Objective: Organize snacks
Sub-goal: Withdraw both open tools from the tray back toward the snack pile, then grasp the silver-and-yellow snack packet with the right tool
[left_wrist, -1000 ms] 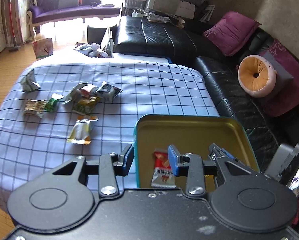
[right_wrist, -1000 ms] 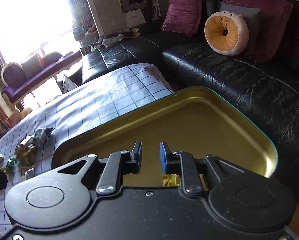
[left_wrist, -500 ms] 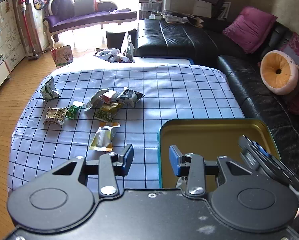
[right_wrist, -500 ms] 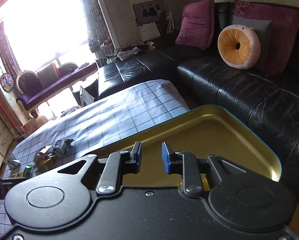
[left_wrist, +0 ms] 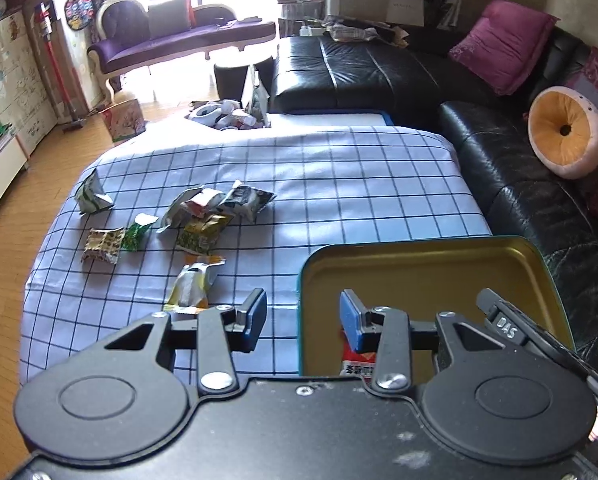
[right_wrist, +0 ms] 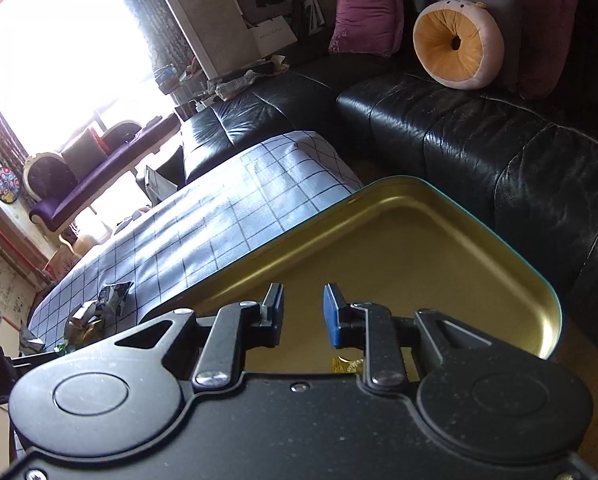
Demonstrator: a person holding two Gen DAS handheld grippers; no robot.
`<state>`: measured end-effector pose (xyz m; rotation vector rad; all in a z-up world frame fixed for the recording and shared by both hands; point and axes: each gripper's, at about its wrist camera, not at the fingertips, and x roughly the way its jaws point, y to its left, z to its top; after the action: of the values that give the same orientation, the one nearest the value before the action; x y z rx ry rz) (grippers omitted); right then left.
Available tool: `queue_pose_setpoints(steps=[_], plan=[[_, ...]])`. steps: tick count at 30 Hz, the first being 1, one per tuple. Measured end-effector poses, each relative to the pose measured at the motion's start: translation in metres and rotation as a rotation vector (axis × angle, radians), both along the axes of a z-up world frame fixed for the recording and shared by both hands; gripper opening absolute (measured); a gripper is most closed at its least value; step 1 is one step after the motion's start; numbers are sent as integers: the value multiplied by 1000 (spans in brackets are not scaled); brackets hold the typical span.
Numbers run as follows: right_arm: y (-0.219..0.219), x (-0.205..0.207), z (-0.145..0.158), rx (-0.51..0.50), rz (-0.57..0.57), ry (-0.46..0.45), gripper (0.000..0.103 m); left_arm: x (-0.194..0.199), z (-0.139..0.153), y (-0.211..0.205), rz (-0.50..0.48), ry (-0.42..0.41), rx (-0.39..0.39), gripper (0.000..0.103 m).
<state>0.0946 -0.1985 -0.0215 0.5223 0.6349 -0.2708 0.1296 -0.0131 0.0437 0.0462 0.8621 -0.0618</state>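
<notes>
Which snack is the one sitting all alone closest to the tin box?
Find the checked tablecloth and the gold-lined tin at its near right edge. Left of the tin, nearest the camera, lies a silver-and-yellow snack packet with orange ends. It sits apart from the pile of packets further back, and is the only one with orange edges.
</notes>
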Motion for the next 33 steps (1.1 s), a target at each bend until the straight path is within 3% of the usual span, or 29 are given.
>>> queue_pose_setpoints(steps=[7, 11, 21, 26, 33], plan=[[0, 5, -1, -17, -28, 29, 35, 12, -12, 9, -14, 32, -60, 42], [3, 11, -1, -21, -21, 38, 35, 18, -17, 27, 37, 66, -69, 41], [28, 18, 4, 29, -19, 13, 35, 9, 6, 76, 104, 7, -67, 42], [42, 28, 1, 37, 4, 28, 35, 26, 9, 107, 165, 2, -91, 42], [52, 35, -4, 21, 25, 85, 35, 58, 2, 136, 204, 62, -128, 41]])
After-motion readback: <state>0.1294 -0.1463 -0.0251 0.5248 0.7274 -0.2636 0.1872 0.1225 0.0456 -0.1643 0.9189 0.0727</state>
